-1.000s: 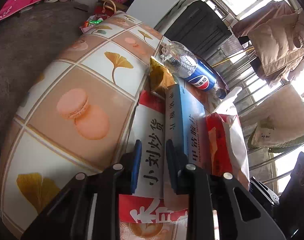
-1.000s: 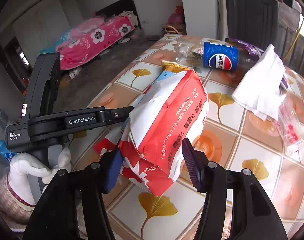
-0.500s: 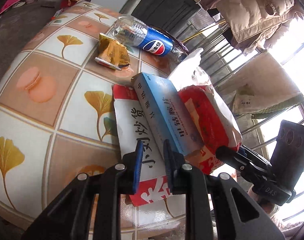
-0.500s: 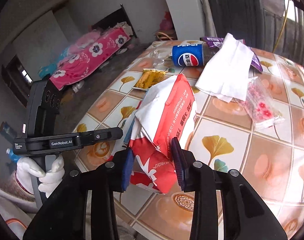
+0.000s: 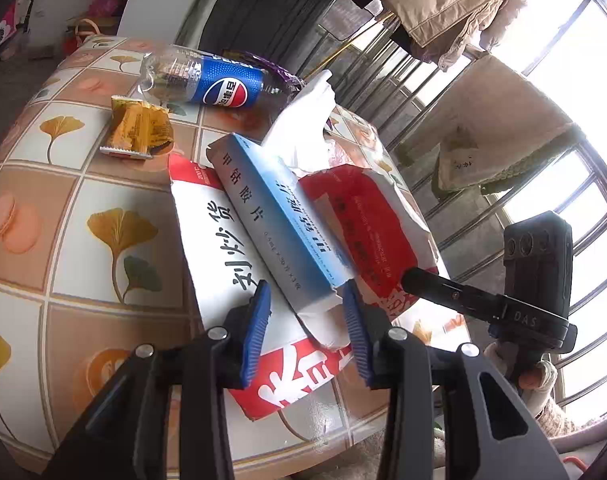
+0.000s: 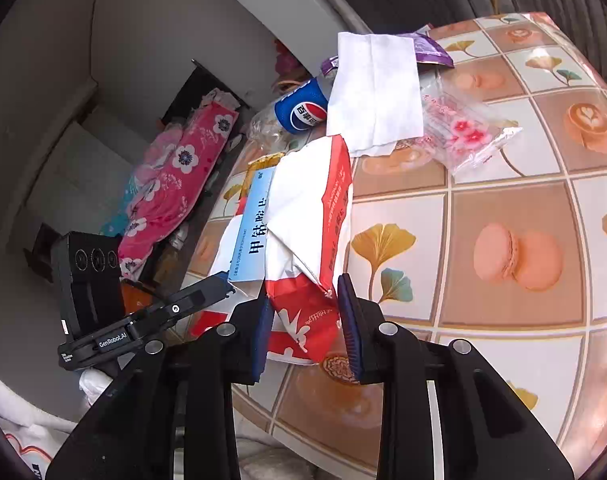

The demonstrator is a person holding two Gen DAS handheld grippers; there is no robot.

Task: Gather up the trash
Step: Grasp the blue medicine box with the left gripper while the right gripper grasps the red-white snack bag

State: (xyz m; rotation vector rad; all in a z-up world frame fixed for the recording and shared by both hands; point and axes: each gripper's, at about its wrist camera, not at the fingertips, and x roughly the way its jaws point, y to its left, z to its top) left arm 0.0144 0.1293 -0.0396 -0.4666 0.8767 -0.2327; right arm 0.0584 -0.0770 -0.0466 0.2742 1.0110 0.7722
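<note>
Left tongs (image 5: 306,312) have just been opening: pads now stand off either side of the blue-and-white box (image 5: 277,220), its torn near end between them, no clear pinch. Right tongs (image 6: 303,312) have just been closing and are pinching the bottom end of the red-and-white bag (image 6: 309,216), pads against the crumpled plastic. Both items lie at the near edge of the tabletop (image 6: 503,208), stacked with a flat red-and-white packet (image 5: 219,248) under the box, bag alongside. Further in: yellow snack wrapper (image 5: 137,130), Pepsi bottle (image 5: 219,82) on its side toward the far edge, white tissue (image 6: 373,92) partly over a purple wrapper (image 6: 433,50), clear flower-print bag (image 6: 467,132) beside the tissue. No bin or trash bag identifiable in either view. Progress estimate: early, gathering stage. Three pieces are bunched at the near edge, nothing visibly disposed of. Remaining: everything on the tabletop; the five scattered pieces look untouched.
</note>
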